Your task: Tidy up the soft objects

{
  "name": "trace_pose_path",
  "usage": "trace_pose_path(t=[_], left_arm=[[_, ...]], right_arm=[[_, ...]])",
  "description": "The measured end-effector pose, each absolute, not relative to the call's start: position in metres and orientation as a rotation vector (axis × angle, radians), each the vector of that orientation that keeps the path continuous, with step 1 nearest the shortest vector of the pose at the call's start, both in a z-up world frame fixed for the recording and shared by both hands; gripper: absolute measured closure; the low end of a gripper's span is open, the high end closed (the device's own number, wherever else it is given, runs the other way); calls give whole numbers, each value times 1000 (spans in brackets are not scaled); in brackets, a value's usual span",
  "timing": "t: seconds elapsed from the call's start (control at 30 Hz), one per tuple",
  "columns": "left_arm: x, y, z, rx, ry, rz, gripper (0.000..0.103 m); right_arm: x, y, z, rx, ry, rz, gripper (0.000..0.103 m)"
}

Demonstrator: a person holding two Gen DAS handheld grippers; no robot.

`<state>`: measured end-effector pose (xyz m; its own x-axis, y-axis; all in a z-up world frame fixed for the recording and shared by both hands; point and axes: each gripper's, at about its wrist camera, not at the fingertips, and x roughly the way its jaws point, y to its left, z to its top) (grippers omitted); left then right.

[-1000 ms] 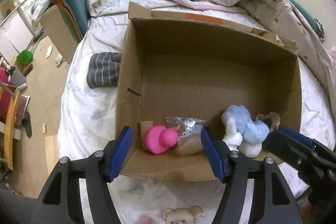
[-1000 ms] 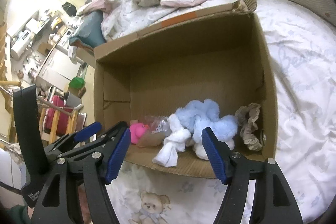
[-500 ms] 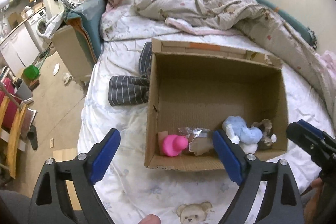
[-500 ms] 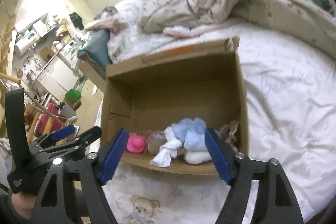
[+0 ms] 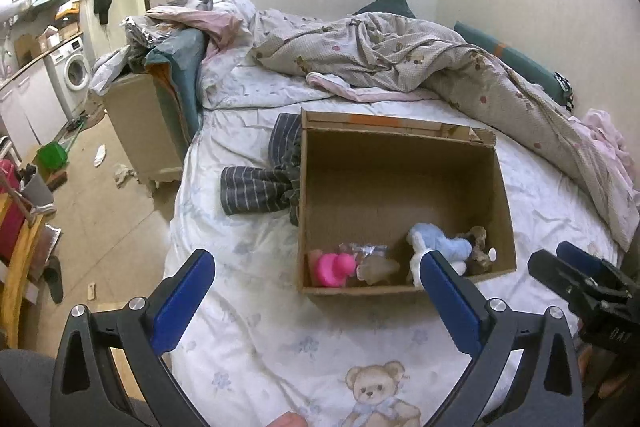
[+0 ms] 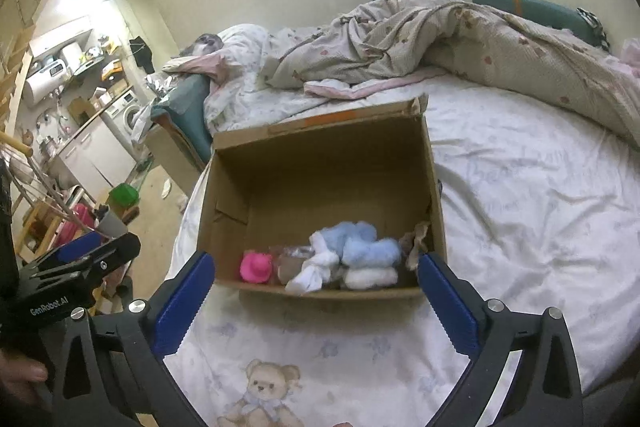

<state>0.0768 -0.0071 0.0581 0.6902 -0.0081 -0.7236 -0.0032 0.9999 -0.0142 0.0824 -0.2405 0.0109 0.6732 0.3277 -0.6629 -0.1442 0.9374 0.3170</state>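
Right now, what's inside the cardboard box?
Along the near wall of the cardboard box: pink toy, crinkly plastic bag, blue-and-white plush, brown frilly piece. Whatever lies beneath them is hidden.

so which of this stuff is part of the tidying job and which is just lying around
Part of the job:
- cardboard box
- pink toy
- blue plush
- white cloth
- striped garment beside the box

Just lying about:
- quilt
- washing machine
- green tub

rumpled quilt (image 5: 420, 63), washing machine (image 5: 74, 75), green dustpan (image 6: 125, 195)
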Motion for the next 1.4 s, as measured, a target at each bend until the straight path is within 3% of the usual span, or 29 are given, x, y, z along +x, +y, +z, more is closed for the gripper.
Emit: trace_pose_path(t=[0.73, 1.4], left_arm=[[52, -13, 35, -54, 880, -39, 1], [57, -6, 31, -67, 900, -3, 1]], right_arm=[[64, -216, -11, 71, 830, 166, 0], [66, -215, -12, 73, 836, 160, 0]])
